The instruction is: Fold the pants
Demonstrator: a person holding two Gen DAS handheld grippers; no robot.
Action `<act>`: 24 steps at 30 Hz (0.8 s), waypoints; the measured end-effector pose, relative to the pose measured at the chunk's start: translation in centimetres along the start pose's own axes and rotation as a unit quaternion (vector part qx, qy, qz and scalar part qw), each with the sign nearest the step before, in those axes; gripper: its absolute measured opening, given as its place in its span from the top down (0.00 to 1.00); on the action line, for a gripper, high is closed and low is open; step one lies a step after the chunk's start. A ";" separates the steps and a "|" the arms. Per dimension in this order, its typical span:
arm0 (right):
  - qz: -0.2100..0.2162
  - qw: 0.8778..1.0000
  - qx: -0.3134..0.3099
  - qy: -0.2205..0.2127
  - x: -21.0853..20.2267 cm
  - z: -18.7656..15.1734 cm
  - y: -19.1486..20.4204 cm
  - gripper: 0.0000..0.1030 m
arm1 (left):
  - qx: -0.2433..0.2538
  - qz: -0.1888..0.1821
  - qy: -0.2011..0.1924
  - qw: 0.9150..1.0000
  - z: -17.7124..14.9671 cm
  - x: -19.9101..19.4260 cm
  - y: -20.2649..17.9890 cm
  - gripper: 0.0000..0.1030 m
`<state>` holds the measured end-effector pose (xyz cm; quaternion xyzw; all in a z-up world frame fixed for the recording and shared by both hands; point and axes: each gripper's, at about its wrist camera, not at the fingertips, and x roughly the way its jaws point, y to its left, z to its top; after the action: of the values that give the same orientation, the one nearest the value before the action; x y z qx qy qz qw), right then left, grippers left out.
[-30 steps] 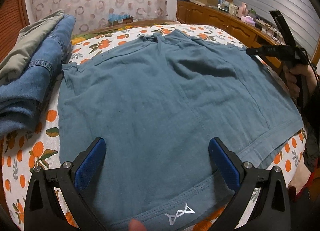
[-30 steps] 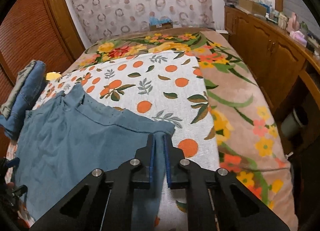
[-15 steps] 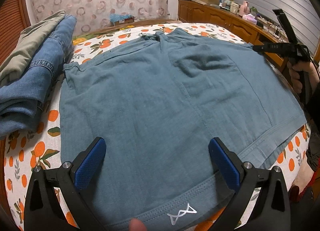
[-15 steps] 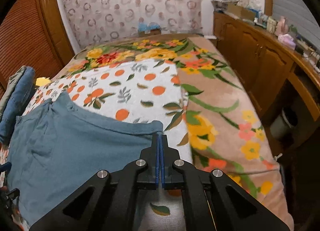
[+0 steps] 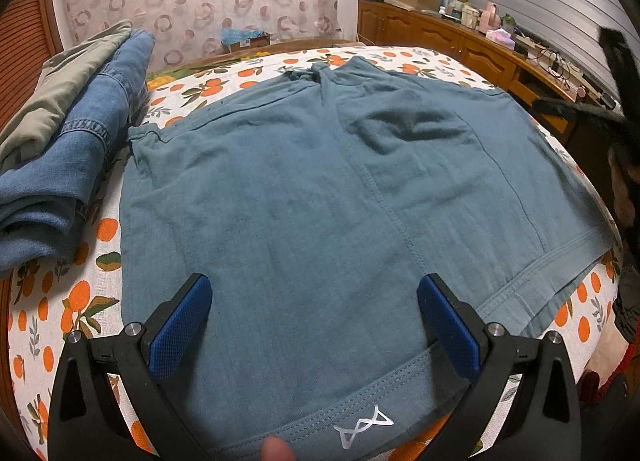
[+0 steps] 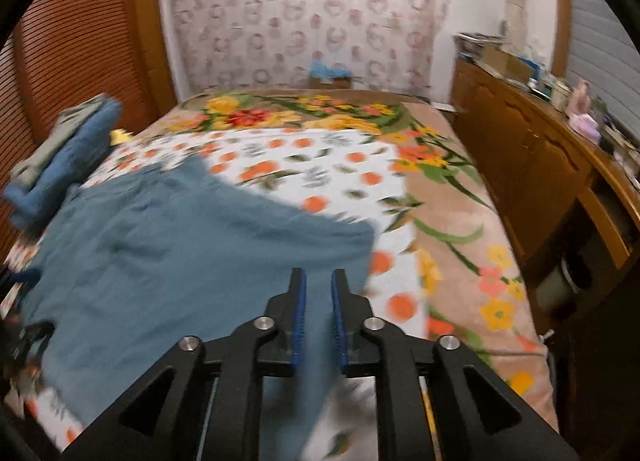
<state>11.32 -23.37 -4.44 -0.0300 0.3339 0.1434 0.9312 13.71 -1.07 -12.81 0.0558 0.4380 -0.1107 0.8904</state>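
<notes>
Teal pants (image 5: 320, 181) lie spread flat on the bed, waistband with a white logo nearest the left wrist camera. My left gripper (image 5: 314, 285) hovers open over the waistband end, its blue pads wide apart and nothing clamped. In the blurred right wrist view, my right gripper (image 6: 319, 275) has its jaws opening. The pants' (image 6: 180, 241) side edge runs through the narrow gap between the pads, which do not press on it. The right gripper (image 5: 560, 107) also shows as a dark blur at the right edge of the left wrist view.
Folded jeans (image 5: 80, 133) under an olive garment (image 5: 60, 73) are stacked at the bed's left side. A wooden dresser (image 6: 540, 165) with clutter lines the right wall. A floral blanket (image 6: 460, 241) covers the bed's right strip, and a bin (image 6: 568, 277) stands on the floor.
The right gripper's jaws, shut half a second ago, now stand slightly apart. It has swung, blurring its view, and sits further right in the left view. The left gripper has not moved.
</notes>
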 end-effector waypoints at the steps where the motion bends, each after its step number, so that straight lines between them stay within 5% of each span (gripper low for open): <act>1: 0.009 1.000 -0.008 -0.001 -0.5 -0.8 1.0 0.78 | 0.000 0.000 0.000 1.000 0.0 0.0 0.0 0.00; 9: 0.071 0.996 -0.039 0.024 -2.3 -5.9 5.9 0.58 | 0.000 0.000 0.000 1.000 0.0 0.0 0.0 0.00; 24: 0.044 0.995 -0.088 0.032 -2.2 -7.7 9.7 0.47 | 0.007 -0.006 0.001 1.000 -0.2 -0.2 0.4 0.00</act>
<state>2.21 -15.83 -8.63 -0.1020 0.3508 0.2120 0.9064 13.54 -0.59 -12.73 0.0594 0.4383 -0.1185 0.8890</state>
